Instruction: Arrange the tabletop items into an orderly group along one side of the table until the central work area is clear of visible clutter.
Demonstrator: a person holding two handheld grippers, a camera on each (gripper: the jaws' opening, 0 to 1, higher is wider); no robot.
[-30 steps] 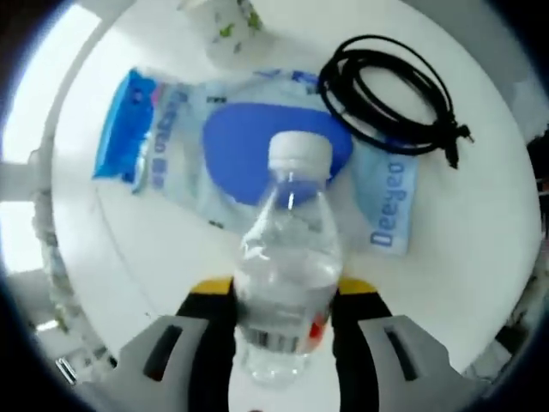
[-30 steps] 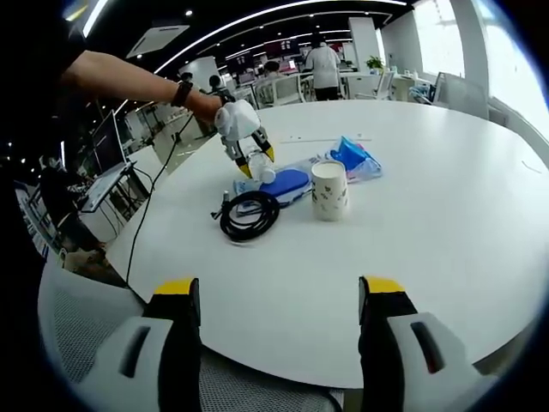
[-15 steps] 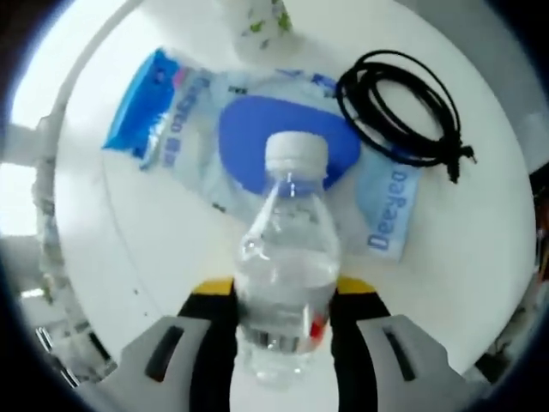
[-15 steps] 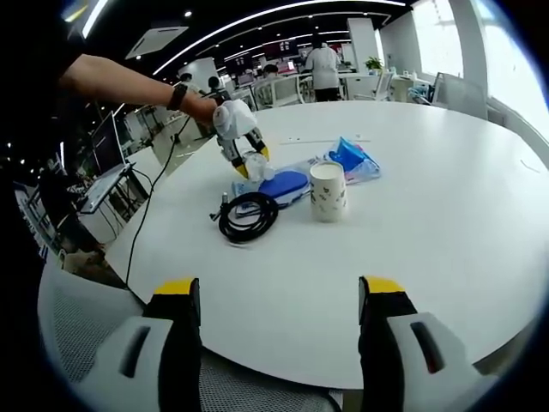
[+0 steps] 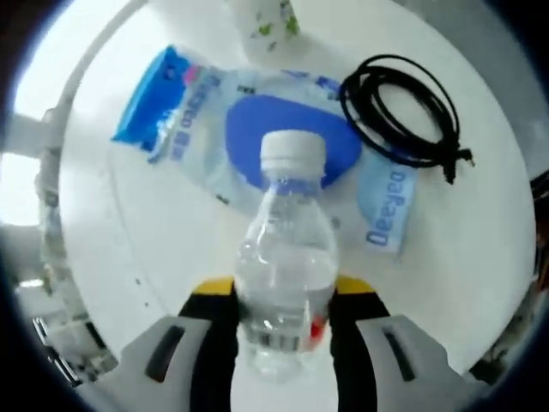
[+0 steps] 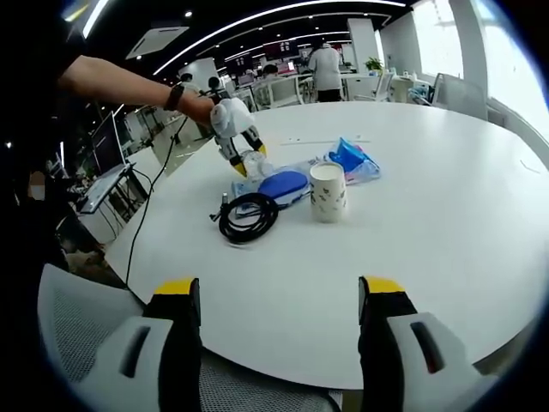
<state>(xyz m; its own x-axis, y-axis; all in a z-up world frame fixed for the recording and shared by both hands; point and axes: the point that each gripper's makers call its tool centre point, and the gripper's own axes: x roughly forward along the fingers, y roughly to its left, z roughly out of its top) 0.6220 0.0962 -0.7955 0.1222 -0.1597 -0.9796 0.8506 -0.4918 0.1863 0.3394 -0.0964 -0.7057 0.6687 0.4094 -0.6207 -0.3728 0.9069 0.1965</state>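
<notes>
My left gripper (image 5: 281,296) is shut on a clear water bottle (image 5: 286,257) with a white cap, held above the white round table (image 5: 480,249). Under it lie a blue mouse (image 5: 287,142) on a pale blue wipes pack (image 5: 377,206), a blue packet (image 5: 150,103), a coiled black cable (image 5: 399,107) and a white patterned cup (image 5: 262,21). In the right gripper view the left gripper (image 6: 238,154) holds the bottle (image 6: 253,163) beside the mouse (image 6: 281,183), cable (image 6: 249,215) and cup (image 6: 328,190). My right gripper (image 6: 279,300) hangs open over the table's near edge, holding nothing.
A grey mesh chair (image 6: 94,343) sits below the table's near edge. The person's arm (image 6: 120,77) reaches in from the left. Desks, chairs and a standing person (image 6: 324,69) fill the office behind. Bare table surface (image 6: 446,197) spreads to the right.
The left gripper has carried the bottle slightly away from the mouse toward the table's left edge. The right gripper has stayed still.
</notes>
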